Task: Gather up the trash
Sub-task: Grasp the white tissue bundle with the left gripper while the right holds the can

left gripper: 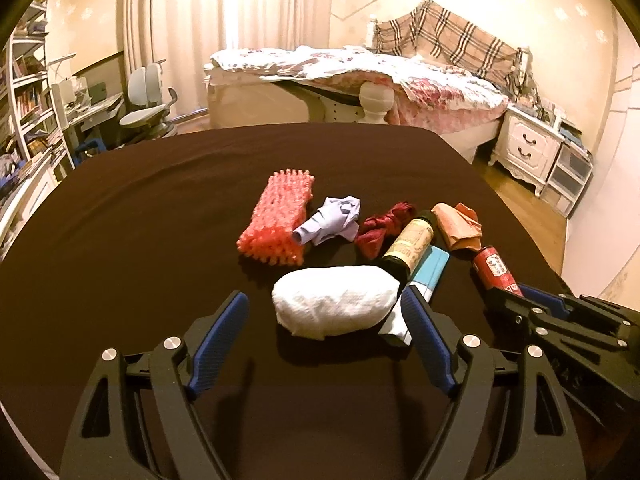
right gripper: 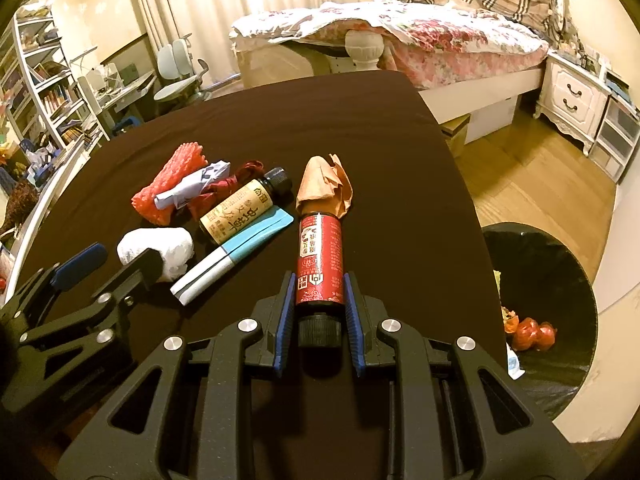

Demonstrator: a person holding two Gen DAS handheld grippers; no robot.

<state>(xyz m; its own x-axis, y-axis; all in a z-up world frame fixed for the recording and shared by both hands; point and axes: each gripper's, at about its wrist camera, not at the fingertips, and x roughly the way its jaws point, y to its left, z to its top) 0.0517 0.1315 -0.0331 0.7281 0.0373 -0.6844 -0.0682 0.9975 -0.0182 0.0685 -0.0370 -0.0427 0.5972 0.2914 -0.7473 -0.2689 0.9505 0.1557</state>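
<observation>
A: What has the right gripper (right gripper: 319,298) got?

B: Its blue pads are pressed against both sides of the red-labelled bottle (right gripper: 320,258), which lies on the dark-clothed table (right gripper: 360,128) near the right edge, black cap pointing back toward the camera. Just past the bottle's far end sits a crumpled orange paper (right gripper: 326,186).

A: And the left gripper (left gripper: 326,314)?

B: Jaws wide apart, holding nothing. The white tissue wad (left gripper: 334,300) lies on the cloth between and just ahead of the fingertips; I see no pad touching it.

A: What else is on the table?

B: All toward the middle. Beside the wad, a white-and-blue tube (right gripper: 232,256) lies diagonally, and a brown bottle with a tan label (right gripper: 240,210) rests against it. Farther back are a crumpled dark red wrapper (left gripper: 384,228), a crumpled pale lilac paper (left gripper: 330,222) and an orange-pink foam net sleeve (left gripper: 276,220), the lilac paper leaning on the sleeve.

A: Where does the trash go?

B: A round bin with a black liner (right gripper: 560,264) stands on the wooden floor off the table's right edge. Inside it are some orange-red scraps (right gripper: 534,334) and a bit of white.
</observation>
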